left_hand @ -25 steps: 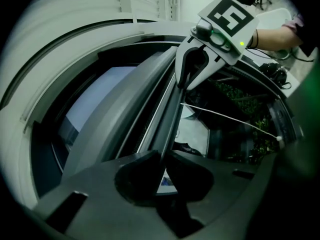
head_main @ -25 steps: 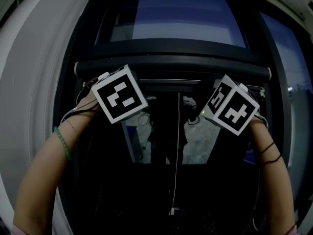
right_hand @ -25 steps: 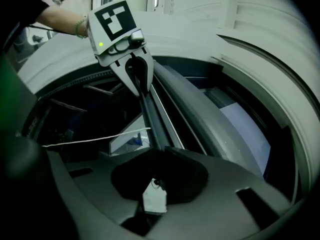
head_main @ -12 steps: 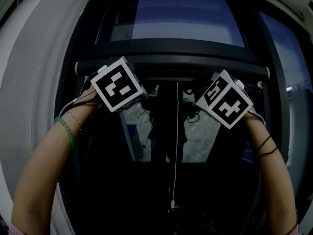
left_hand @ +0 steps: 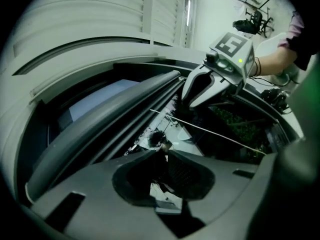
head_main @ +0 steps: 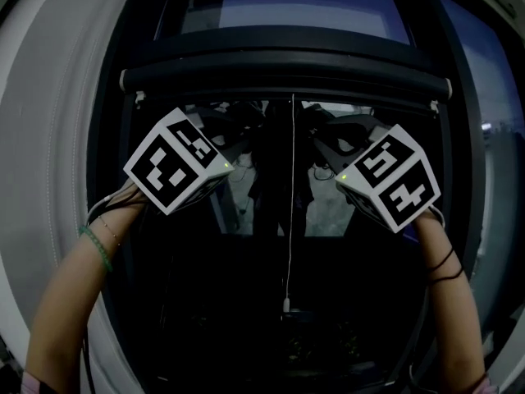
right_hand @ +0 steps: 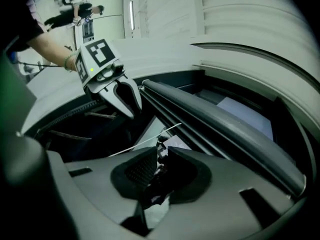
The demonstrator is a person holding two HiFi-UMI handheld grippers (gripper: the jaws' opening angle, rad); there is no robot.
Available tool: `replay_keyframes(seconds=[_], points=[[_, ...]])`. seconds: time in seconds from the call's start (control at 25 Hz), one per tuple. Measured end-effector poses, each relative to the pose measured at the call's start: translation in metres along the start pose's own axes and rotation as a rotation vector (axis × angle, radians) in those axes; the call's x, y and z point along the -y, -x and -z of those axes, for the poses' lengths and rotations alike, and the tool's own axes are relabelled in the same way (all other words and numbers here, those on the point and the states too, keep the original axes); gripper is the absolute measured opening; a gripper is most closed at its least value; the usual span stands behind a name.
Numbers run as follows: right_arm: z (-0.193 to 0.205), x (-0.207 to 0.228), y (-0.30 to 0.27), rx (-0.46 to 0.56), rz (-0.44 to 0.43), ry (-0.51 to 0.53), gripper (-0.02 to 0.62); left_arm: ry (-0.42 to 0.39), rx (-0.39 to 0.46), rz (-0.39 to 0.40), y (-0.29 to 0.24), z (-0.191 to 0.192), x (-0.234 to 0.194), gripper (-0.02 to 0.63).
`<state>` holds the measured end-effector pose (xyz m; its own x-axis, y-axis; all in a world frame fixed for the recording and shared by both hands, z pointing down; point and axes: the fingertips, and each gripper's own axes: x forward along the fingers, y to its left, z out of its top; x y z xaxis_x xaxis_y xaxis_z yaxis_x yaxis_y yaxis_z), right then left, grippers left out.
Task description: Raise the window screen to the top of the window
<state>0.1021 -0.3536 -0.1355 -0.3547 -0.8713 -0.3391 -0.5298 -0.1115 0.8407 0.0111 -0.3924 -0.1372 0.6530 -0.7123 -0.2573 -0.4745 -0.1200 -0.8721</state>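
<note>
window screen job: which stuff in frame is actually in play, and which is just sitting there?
In play: screen roller bar, its pull cord, window frame, left gripper, right gripper (both shut, nothing held).
Just there: green bracelet, black wrist bands, white slatted panel.

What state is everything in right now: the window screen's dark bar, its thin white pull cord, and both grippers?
Dark horizontal screen bar: raised high, with window pane showing above it.
Thin white pull cord: hanging straight down, loose.
Left gripper: shut, empty, below the bar.
Right gripper: shut, empty, below the bar.
</note>
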Motion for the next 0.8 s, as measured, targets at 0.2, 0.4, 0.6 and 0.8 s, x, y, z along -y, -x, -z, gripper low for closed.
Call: replay_keyframes(seconds=[0.2,0.4,0.6,0.8], points=[[0.03,-0.052,0.026,0.041,-0.038,-0.125,0.054,0.077,-0.006,0.09,0.01,0.033,0.084,0.074],[0.053,-0.118,0.063,0.099,-0.057,-0.262,0.053,0.227,0.051,0.176,0.042,0.049,0.172,0.074],[0.082,-0.197,0.116,0.1,-0.113,-0.419,0.052,0.449,0.145,0.235,0.094,0.041,0.263,0.074],[0.114,-0.262,0.168,0.073,-0.154,-0.58,0.052,0.558,0.079,0.26,0.128,0.047,0.344,0.074]])
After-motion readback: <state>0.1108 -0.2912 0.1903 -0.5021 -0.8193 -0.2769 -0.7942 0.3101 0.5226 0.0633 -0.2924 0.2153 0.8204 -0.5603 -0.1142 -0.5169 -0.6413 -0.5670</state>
